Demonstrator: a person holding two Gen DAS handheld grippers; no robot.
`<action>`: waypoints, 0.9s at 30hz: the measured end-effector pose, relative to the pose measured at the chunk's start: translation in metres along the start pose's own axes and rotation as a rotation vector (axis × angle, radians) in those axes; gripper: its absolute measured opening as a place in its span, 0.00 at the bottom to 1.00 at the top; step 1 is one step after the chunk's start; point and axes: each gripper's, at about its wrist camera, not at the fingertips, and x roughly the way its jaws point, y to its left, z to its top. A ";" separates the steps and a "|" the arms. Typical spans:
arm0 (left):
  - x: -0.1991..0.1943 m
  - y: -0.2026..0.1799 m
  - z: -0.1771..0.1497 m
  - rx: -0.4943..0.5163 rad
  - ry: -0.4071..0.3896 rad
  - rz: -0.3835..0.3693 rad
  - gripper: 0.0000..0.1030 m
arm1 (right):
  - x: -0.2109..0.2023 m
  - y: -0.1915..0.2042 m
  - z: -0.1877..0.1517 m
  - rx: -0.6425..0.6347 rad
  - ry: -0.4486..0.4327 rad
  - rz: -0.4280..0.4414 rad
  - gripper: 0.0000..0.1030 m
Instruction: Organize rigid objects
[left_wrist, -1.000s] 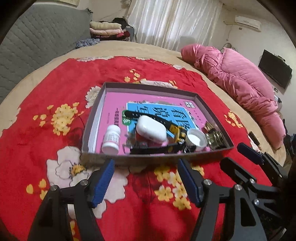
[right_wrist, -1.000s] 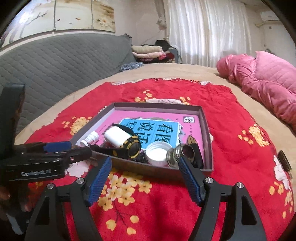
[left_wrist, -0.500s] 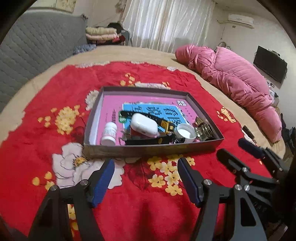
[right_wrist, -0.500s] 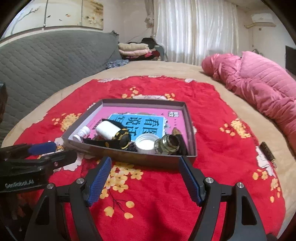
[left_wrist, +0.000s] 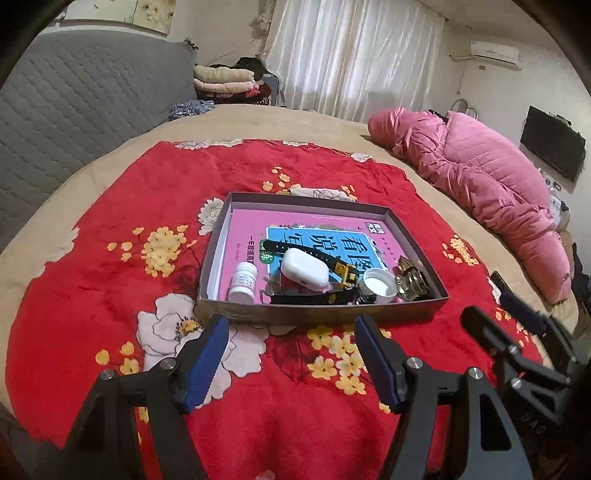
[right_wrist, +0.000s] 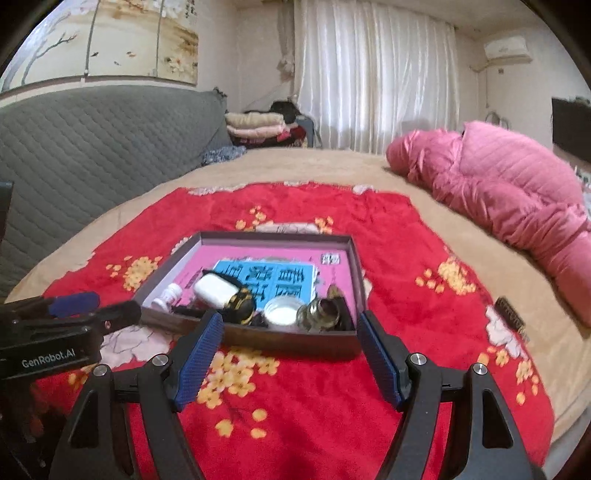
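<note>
Red floral blanket (left_wrist: 110, 280) on the bed now fills more of view: we have drawn both empty, spread grippers, left gripper (left_wrist: 288, 347) and right gripper (right_wrist: 288, 343), back from the shallow grey cardboard tray (left_wrist: 417, 240) holding the small items, likely sorting finished.

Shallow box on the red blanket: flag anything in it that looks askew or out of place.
The items crowd the near end of the box rather than lying apart. The white case rests on the black watch strap, and the small white bottle lies on its side. Nothing looks spilled or broken.
</note>
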 end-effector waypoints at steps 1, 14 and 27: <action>-0.001 0.000 -0.001 -0.001 0.005 -0.001 0.68 | 0.000 0.000 -0.002 0.008 0.013 0.003 0.74; 0.010 -0.019 -0.023 0.077 0.045 0.004 0.68 | 0.016 0.004 -0.028 -0.029 0.082 -0.013 0.74; 0.036 -0.001 -0.032 0.032 0.087 0.038 0.68 | 0.043 0.007 -0.043 -0.063 0.147 -0.007 0.74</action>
